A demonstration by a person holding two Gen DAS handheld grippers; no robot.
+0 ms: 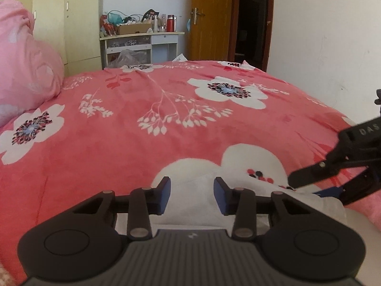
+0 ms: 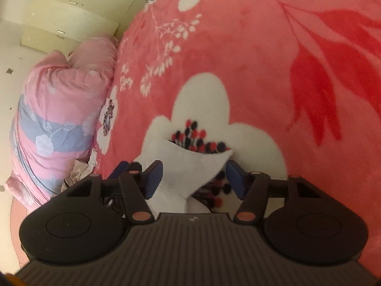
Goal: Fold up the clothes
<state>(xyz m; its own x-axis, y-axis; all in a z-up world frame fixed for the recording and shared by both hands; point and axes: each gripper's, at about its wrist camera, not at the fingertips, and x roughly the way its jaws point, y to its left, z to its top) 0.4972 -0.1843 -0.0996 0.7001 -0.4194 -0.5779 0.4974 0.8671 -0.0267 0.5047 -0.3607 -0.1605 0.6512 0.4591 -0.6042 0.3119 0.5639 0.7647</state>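
My left hand-held gripper hovers low over the near edge of the bed, its two blue-padded fingers standing apart with a white garment showing in the gap between them. I cannot tell whether the pads touch the cloth; nothing is pinched. The garment lies on the pink floral blanket, partly over a large white flower printed near me, and runs off to the right under my other tool.

My right hand-held gripper reaches in from the right in the left wrist view, its dark finger just over the garment's right part. From its own camera, the right hand-held gripper also has its fingers spread, and a raised, pointed corner of the white garment sits between them, nearer the left pad than the right one. The cloth is loose, not clamped. Beyond that corner the flower's red and dark dots show on the blanket.

A bundled pink quilt lies at the far left of the bed. Past the bed's far edge stand a white desk crowded with bottles and a box, pale wardrobe doors to its left, and a wooden door to its right.
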